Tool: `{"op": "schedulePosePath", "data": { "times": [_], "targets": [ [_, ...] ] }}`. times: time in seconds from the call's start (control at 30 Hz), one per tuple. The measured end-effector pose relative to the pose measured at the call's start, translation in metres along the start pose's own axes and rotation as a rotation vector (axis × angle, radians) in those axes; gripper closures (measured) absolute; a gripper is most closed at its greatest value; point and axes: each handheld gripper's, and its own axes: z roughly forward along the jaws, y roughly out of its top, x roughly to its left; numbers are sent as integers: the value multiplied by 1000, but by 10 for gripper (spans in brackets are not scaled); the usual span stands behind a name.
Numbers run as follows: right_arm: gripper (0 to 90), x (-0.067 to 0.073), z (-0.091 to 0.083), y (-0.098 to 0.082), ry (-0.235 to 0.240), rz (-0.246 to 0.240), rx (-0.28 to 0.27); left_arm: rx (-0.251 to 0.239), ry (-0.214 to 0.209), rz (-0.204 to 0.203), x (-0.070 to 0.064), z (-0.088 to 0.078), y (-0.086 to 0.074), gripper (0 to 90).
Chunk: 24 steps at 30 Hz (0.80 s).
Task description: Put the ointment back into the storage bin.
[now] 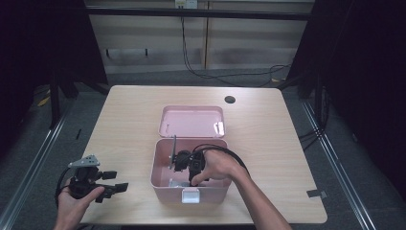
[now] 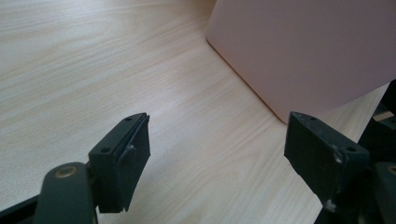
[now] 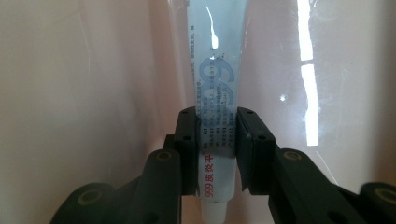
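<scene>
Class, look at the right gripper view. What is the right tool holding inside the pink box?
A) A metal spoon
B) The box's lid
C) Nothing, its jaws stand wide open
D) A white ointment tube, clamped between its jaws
D: in the right gripper view the right tool has its jaws closed on both sides of a white tube with blue and red print, against the pink box interior.

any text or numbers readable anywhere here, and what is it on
"999皮炎平": red print near the cap end of the white tube clamped in the right gripper.
Large pale blue "99" higher on the tube, partly cut off.
Rows of small black print between the jaws: too blurred to read.
</scene>
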Motion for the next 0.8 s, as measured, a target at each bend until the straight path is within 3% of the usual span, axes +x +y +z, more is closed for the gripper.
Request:
{"op": "schedulePosePath", "data": {
  "times": [0.4,0.8],
  "targets": [
    [718,0,14,8,22,-55,20,1,-1,0,0,0,0,224],
    [714,-3,22,9,44,-54,46,2,1,-2,0,0,0,224]
  ]
}}
